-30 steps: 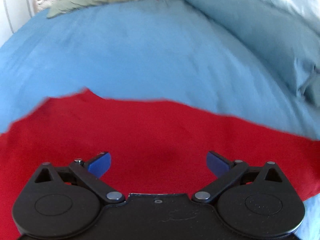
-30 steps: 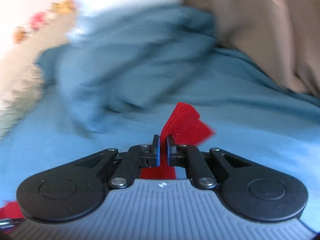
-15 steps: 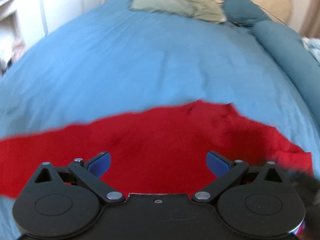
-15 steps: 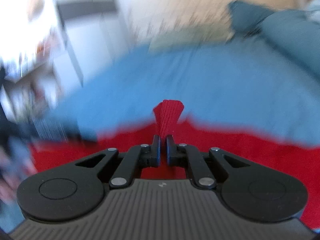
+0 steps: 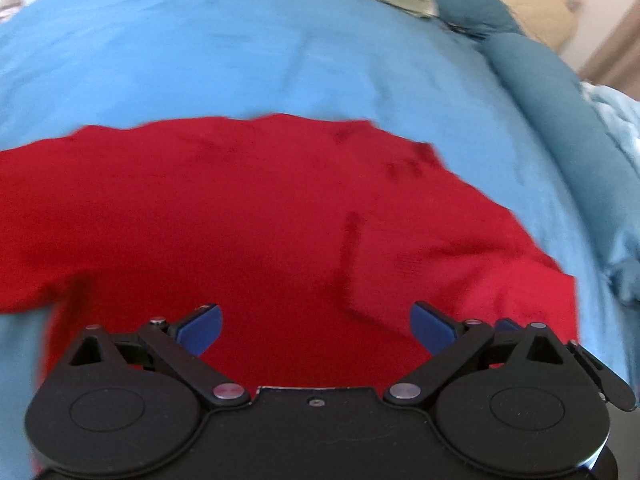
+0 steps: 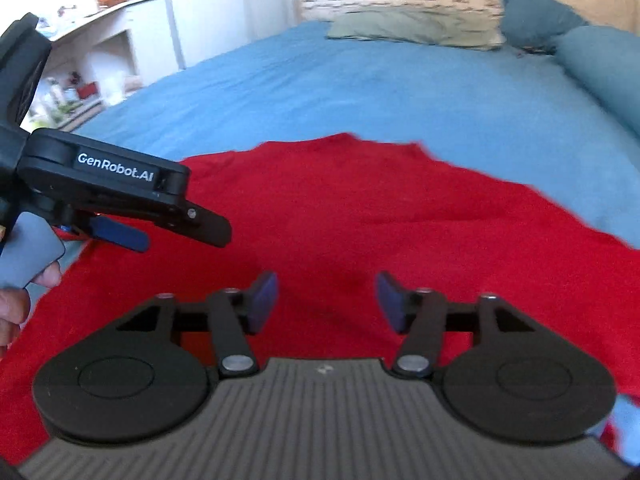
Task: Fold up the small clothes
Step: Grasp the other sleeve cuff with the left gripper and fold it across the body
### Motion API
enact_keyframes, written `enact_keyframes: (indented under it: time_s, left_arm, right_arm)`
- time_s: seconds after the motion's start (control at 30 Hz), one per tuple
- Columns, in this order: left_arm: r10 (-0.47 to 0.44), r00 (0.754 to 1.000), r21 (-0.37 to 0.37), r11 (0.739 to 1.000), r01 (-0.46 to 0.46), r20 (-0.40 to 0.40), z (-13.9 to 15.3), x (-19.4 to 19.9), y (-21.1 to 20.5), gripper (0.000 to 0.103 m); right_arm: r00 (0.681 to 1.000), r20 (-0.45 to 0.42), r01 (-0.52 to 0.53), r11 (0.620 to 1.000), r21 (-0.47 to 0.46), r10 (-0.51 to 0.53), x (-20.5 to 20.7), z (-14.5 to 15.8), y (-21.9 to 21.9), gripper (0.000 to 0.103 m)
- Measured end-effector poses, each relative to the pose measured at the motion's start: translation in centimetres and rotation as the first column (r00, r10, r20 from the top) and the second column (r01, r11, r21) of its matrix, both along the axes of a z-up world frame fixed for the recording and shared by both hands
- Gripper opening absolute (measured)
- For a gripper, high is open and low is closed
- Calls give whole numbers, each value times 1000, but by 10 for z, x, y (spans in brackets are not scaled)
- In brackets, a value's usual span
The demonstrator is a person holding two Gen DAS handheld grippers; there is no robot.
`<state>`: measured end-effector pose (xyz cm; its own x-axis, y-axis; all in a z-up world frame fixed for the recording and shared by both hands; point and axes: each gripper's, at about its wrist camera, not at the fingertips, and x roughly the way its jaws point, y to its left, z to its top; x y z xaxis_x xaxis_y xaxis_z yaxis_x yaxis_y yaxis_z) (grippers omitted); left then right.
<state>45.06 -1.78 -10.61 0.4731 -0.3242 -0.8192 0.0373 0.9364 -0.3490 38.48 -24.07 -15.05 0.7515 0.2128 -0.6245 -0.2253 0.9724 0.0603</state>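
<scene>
A red garment (image 5: 248, 216) lies spread on the blue bedsheet (image 5: 200, 48), with creases and a folded part toward its right side. My left gripper (image 5: 316, 326) hangs open just above it, nothing between its blue pads. In the right wrist view the same red garment (image 6: 360, 208) fills the foreground. My right gripper (image 6: 326, 300) is over it with its jaws opening and nothing between them. The left gripper (image 6: 168, 228) shows at the left of that view, held by a hand (image 6: 16, 300) over the garment's left edge.
A grey-green pillow (image 6: 412, 28) and dark blue pillows (image 6: 536, 12) lie at the head of the bed. A rolled blue duvet (image 5: 560, 120) runs along the right side. White shelves (image 6: 92, 52) with small items stand left of the bed.
My right gripper was shut on a bunched red corner; now its jaws stand apart and the cloth lies flat. Both views swung round toward the head of the bed.
</scene>
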Motion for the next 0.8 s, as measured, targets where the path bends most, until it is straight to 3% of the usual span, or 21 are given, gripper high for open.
enact_keyframes:
  time_s: [0.1,0.17,0.3,0.33,0.4,0.43,0.53,0.63,0.8]
  left_arm:
    - [-42,999,-25,999,42,-14,-7,2,-26,84]
    - [-53,998,-33,998,52,-33,-17,6,-39,68]
    - [-27,1000,-20,999,27,11,-21,9,-54,66]
    - [-18,1000,-35,999,19,24,-21,10,-55,56]
    - [-7,1000,-62,998,8,22,-24,18,-60,26]
    - [-6,1000,-65,998,7,19,-23,20,-61,4]
    - [-25,996,-57,998,30,87,-7,28,-68,4]
    - [-21,980,-32,999,28,198,27,28,-65,4]
    - [105,935,-31,994,-101,340,73,21,-9,4]
  right_arm:
    - [997,-6,82,997,0,-82,-16,6,-35,92]
    - [991,-10,133,991,3,-133,-30,6,-55,95]
    - [971,-18,236,972,-15,-236,-48,4,-79,95]
    - [963,-21,267,964,-20,-267,-50,2,-82,95]
    - [943,-43,328,944,-20,-329,-51,-2,-89,96]
    - [929,-51,367,930,-26,-367,-52,-5,-92,97]
    - [894,-60,440,894,-78,-445,-50,-11,-96,99]
    - [880,-57,460,877,-140,-471,-43,-15,-93,100]
    - [876,-72,455,868,-199,-476,-19,-25,-84,100]
